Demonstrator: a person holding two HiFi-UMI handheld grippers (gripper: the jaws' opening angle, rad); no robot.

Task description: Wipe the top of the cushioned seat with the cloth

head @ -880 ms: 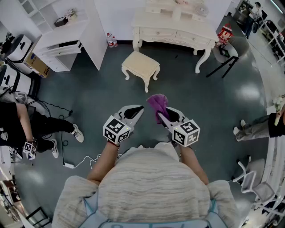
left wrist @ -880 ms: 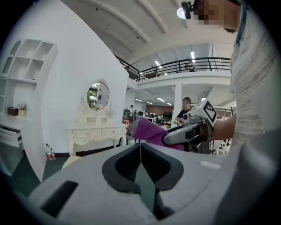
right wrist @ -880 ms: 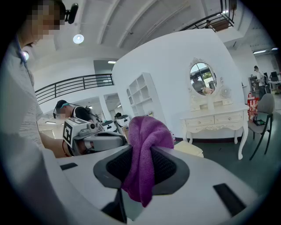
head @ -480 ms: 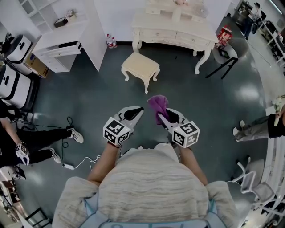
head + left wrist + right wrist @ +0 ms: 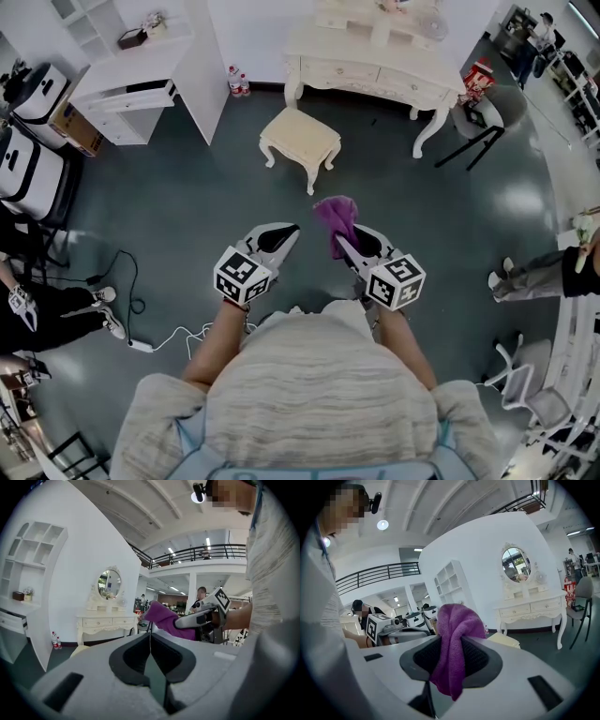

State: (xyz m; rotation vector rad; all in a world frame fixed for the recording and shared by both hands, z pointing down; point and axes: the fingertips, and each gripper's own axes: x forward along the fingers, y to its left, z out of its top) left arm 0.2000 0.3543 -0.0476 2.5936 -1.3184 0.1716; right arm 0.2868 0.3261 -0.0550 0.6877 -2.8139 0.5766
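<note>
Holder's striped sweater filling near edge of head view, covering upper arms. Left gripper hovering with jaws pressed together, nothing between them. Right gripper pinching purple cloth; cloth bunching over jaw tips and hiding them, loose end hanging down inside jaws. Both hovering over floor, dark grey-green, glossy, reflecting lights. Cushioned seat standing farther off, well apart from cloth. Cream dressing table sitting beyond it at far wall. Seated person at left getting cut off by frame edge.
</note>
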